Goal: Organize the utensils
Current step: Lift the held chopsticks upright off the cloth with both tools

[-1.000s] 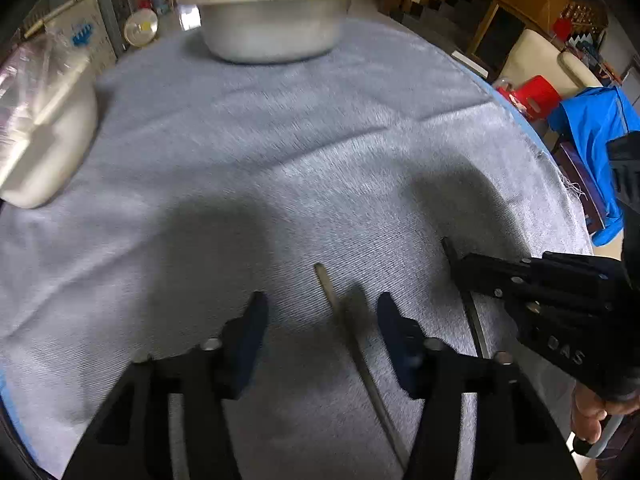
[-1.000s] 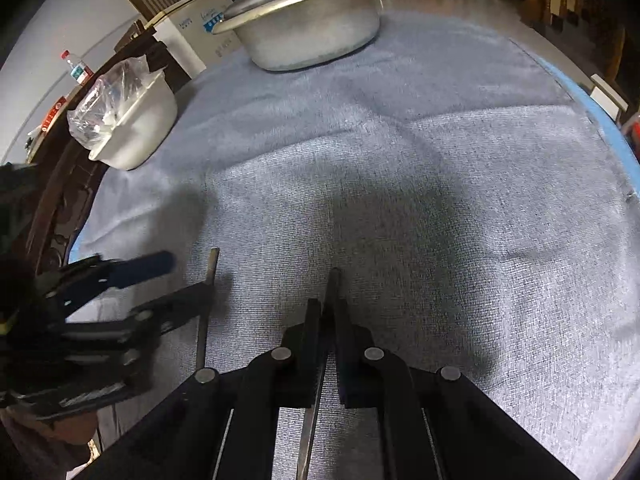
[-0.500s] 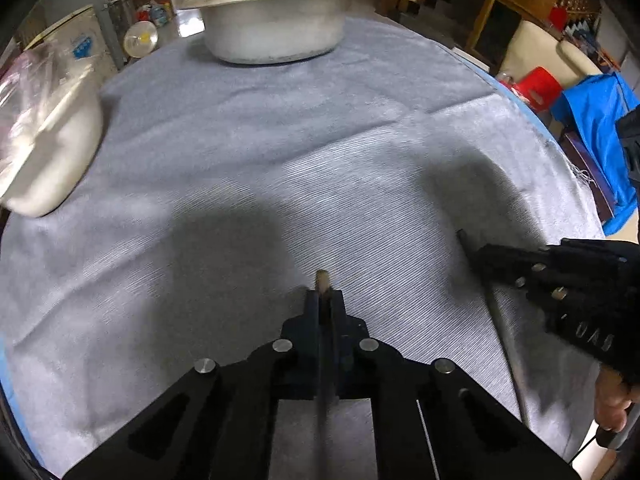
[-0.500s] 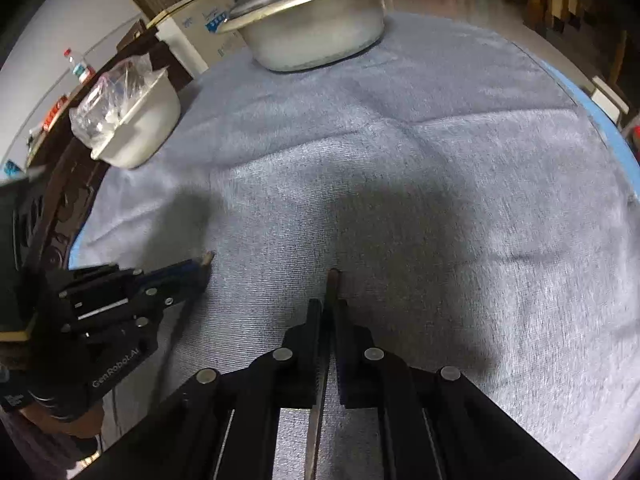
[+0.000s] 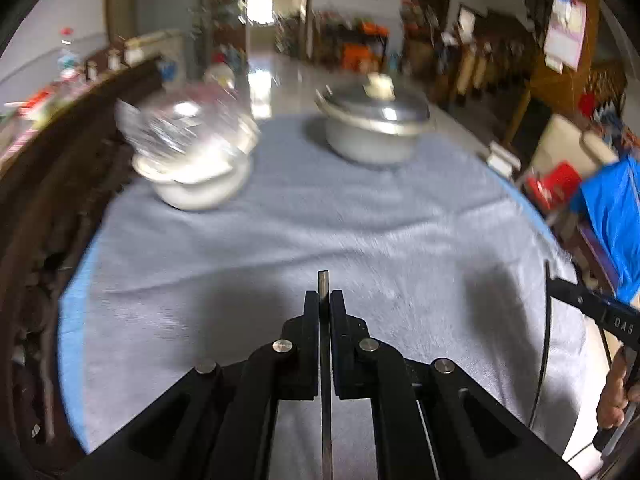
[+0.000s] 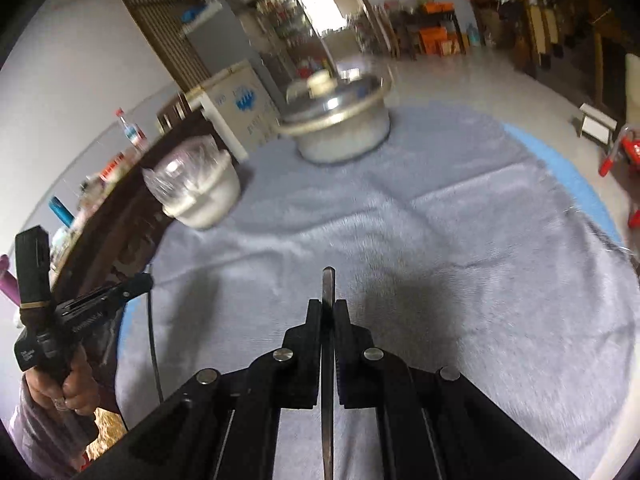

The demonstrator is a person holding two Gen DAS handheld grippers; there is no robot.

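Both the left gripper (image 5: pixel 324 312) and right gripper (image 6: pixel 328 320) have jaws clamped on a thin dark chopstick (image 5: pixel 323 284) each (image 6: pixel 328 284); pinched near its upper-frame tip, either could pivot and slip out.

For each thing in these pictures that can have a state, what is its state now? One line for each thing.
left gripper: shut on a chopstick, above the cloth
left chopstick: clamped, tip sticking out past the jaws
right gripper: shut on a chopstick, above the cloth
right chopstick: clamped, tip sticking out past the jaws
metal pot: upright, lid on
white bowl: upright, clear plastic bag over it
grey tablecloth: spread flat, slightly creased
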